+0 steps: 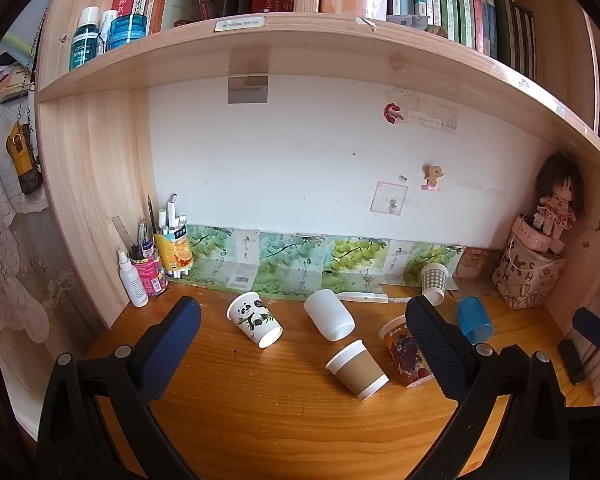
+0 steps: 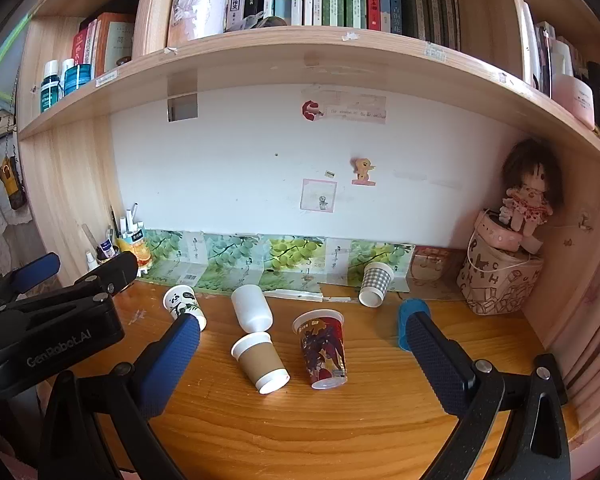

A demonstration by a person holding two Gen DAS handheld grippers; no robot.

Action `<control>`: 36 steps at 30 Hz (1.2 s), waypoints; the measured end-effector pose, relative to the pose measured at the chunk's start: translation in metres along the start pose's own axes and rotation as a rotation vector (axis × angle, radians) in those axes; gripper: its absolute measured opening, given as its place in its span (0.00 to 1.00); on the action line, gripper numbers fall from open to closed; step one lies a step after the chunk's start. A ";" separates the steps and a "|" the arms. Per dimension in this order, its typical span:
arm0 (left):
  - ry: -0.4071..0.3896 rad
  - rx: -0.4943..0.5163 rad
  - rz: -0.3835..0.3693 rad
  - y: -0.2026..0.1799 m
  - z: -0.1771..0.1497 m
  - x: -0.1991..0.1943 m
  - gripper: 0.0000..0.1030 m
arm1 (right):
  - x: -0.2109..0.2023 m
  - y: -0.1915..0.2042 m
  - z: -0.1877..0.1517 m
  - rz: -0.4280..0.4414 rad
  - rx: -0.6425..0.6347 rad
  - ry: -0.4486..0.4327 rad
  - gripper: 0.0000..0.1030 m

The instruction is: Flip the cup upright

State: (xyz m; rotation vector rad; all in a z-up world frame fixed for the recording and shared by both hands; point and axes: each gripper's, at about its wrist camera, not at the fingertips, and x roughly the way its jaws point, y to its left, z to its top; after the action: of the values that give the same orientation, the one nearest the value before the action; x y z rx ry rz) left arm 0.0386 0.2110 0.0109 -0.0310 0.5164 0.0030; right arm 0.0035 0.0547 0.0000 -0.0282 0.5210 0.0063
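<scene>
6 cups lie on their sides on the worktop (image 1: 284, 432). The brown cup (image 1: 358, 368) points its mouth toward the wall. Both tongs, left (image 1: 304, 344) and right (image 2: 304, 354), are wide open and hold nothing.

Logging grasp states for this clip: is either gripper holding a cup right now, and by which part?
Nothing is held. The left gripper and right gripper are both open above the desk.

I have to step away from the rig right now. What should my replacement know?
Left claw: open, empty, above the desk.
Right claw: open, empty.
Six cups, all on their sides: panda cup, white cup, brown-sleeved cup, red printed cup, checked cup, blue cup.
Done: nothing.
Left: stand every cup upright.
</scene>
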 end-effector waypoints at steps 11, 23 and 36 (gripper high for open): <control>0.045 0.004 -0.089 0.025 -0.001 0.018 0.99 | 0.005 0.031 -0.006 -0.071 0.011 0.039 1.00; 0.175 0.013 -0.183 0.019 -0.004 0.049 0.99 | 0.023 0.029 -0.010 -0.143 0.042 0.148 1.00; 0.362 -0.007 -0.215 -0.014 -0.017 0.083 0.99 | 0.059 -0.029 -0.029 -0.110 0.168 0.334 1.00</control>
State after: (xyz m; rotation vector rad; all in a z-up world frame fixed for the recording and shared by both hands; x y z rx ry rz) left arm 0.1025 0.1965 -0.0445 -0.0951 0.8730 -0.2148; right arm 0.0412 0.0252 -0.0538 0.1078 0.8522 -0.1517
